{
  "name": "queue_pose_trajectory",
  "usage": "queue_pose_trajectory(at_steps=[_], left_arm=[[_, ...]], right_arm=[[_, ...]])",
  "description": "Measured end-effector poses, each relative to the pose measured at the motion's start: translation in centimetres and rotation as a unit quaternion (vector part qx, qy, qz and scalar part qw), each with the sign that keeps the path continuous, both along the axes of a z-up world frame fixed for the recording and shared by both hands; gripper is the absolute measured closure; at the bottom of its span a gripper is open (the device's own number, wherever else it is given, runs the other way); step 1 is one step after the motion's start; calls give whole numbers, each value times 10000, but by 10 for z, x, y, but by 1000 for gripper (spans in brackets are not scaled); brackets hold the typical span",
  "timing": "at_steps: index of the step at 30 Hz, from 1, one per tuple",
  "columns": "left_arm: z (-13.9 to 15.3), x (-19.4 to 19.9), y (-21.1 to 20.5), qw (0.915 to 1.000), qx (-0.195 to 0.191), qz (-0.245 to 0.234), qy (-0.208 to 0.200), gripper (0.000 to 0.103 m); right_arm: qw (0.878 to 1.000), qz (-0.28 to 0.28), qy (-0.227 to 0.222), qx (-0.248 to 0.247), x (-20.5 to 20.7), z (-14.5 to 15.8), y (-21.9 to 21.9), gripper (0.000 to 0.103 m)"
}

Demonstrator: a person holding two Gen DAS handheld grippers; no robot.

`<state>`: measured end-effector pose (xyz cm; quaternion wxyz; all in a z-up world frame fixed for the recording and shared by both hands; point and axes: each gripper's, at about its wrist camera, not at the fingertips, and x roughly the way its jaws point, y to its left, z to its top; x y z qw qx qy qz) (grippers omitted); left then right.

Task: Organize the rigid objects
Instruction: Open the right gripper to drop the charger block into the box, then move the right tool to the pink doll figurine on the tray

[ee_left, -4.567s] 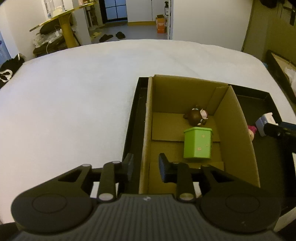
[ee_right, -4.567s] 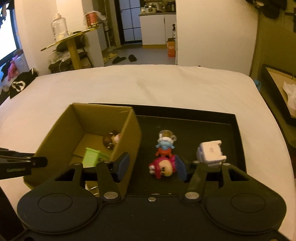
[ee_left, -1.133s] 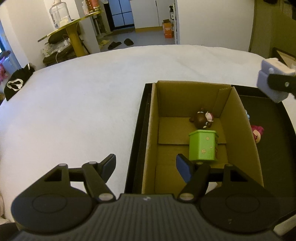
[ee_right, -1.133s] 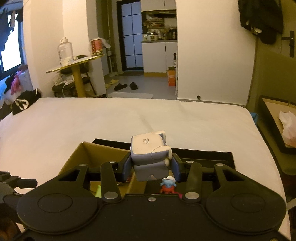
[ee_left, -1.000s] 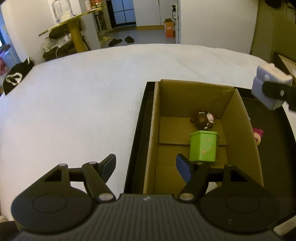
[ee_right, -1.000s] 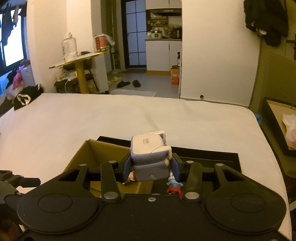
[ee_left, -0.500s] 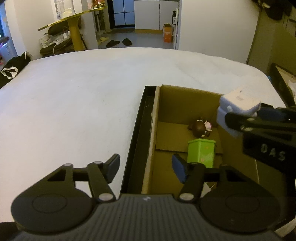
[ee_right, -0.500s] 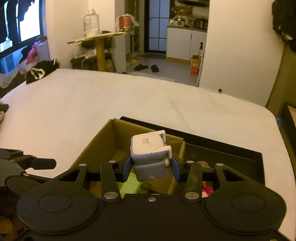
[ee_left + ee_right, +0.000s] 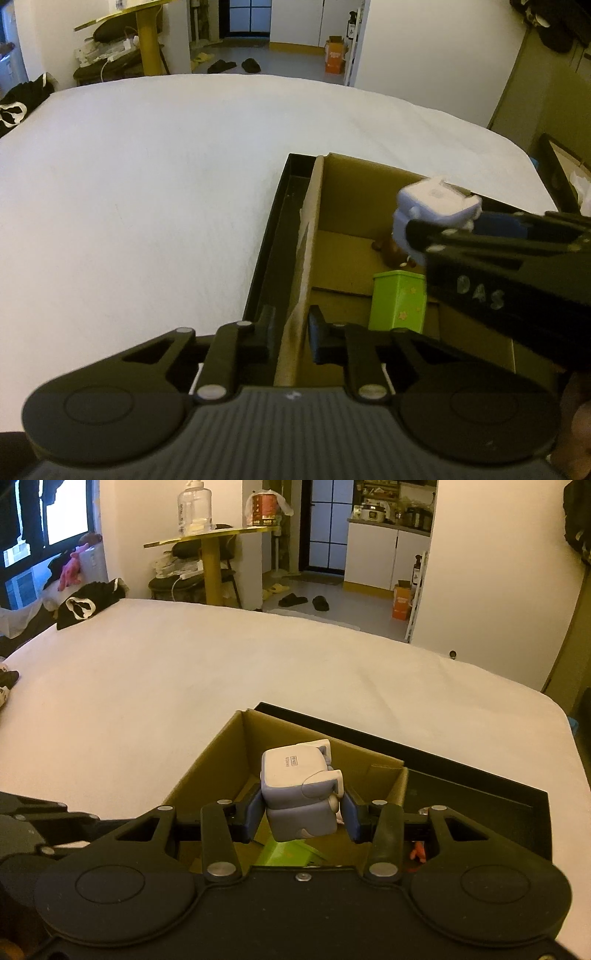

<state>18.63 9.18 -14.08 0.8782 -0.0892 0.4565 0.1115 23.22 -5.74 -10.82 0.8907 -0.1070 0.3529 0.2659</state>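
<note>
Cardboard box [image 9: 354, 236] wall is pinched by the left gripper [image 9: 290, 334]; a grey figurine [image 9: 301, 792] (held above the box) is clamped by the right gripper [image 9: 301, 818].

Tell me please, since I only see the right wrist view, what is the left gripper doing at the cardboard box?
Observer: The left gripper has its jaws on either side of the near left wall of the cardboard box; I cannot confirm contact.
Operator: What is under my grey toy?
Observer: A green box stands upright on the box floor, near the middle, while the grey toy hangs above.
Operator: Is anything else inside?
Observer: A brown figurine lies farther back, partly hidden by the toy.
</note>
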Motion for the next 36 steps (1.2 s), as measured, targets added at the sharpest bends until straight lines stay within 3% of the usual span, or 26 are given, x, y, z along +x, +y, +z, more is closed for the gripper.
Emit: queue_pose_trajectory(at_steps=[8,24,36], left_arm=[[-1,1,2,10000,-22,-15,-4,94],[5,-2,-10,9995,289,-134,38,94],[11,-6,-24,9975,655,-230,119,92]], right_arm=[[9999,-37,84,-140,-1,-3,-1,56],[9985,-448,-92,288,-11,12,-43,49],[9950,-825,29,561,-15,-1,-81,49]])
